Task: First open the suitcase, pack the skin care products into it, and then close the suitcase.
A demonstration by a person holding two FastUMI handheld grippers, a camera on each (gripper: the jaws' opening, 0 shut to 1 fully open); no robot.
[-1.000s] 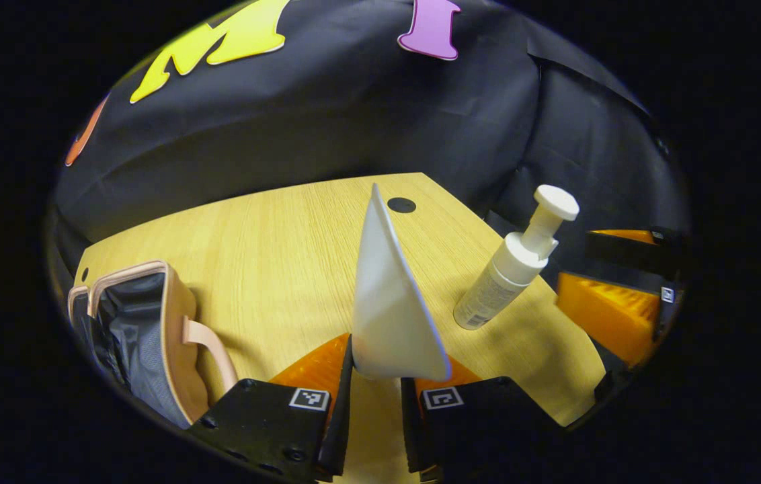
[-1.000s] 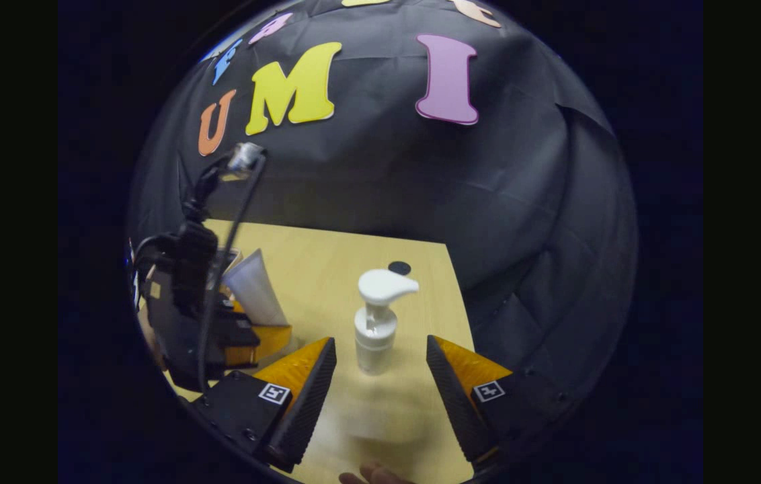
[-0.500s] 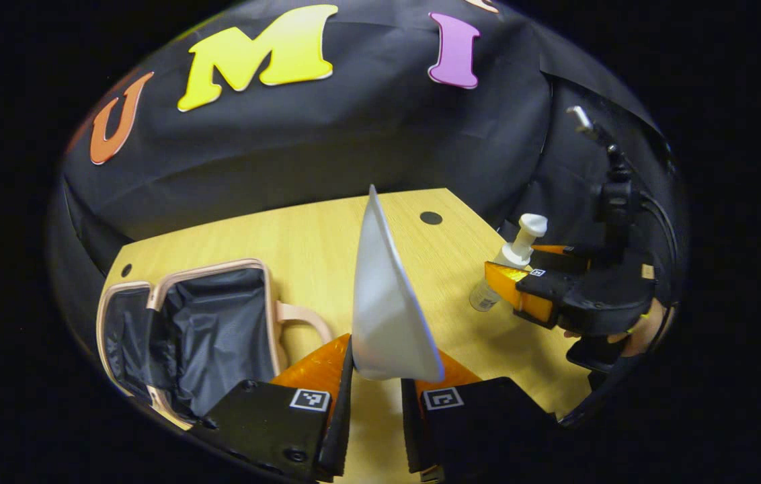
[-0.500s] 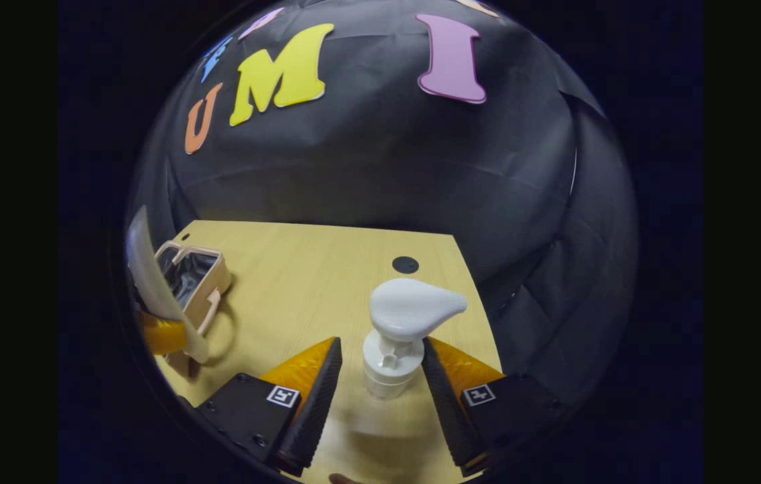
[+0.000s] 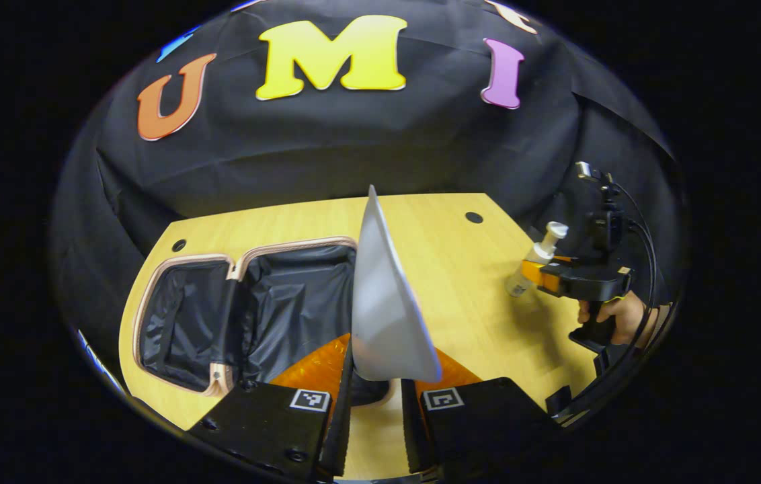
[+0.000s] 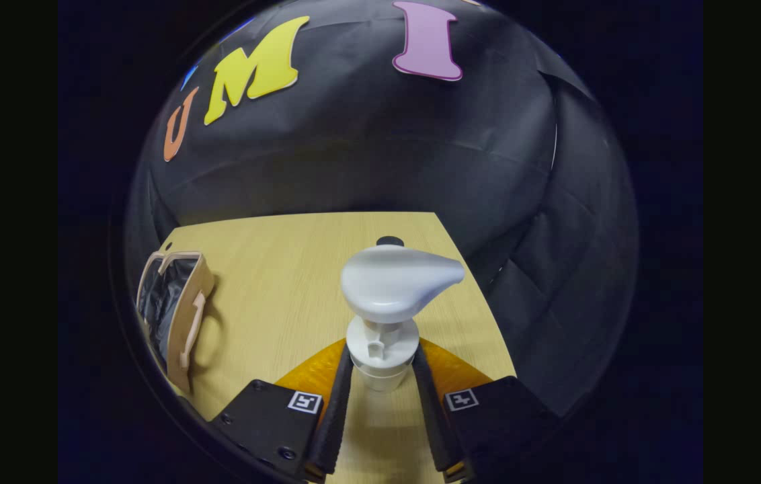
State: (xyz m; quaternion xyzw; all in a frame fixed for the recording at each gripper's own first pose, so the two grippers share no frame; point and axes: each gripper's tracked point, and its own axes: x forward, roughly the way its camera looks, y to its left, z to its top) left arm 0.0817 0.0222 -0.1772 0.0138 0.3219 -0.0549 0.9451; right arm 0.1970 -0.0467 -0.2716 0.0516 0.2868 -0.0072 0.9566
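In the left gripper view my left gripper (image 5: pixel 375 376) is shut on a white squeeze tube (image 5: pixel 384 302) that stands up between its fingers, above the near right edge of the open suitcase (image 5: pixel 246 306). The suitcase lies flat with peach rims and black lining. At the far right of that view the right gripper (image 5: pixel 545 277) clamps a white pump bottle (image 5: pixel 536 261), with a hand (image 5: pixel 612 316) holding it. In the right gripper view my right gripper (image 6: pixel 382 376) is shut on the pump bottle (image 6: pixel 387 302) at its neck, and the suitcase (image 6: pixel 175 312) lies at the left.
The wooden table (image 5: pixel 461 269) runs to the black cloth wall, with a round dark hole (image 5: pixel 473 217) near its back right corner. Its right edge (image 6: pixel 481 296) drops off close beside the pump bottle.
My left gripper has carried the tube left, over the open suitcase. My right gripper has shut on the pump bottle, which stood between its open fingers before.
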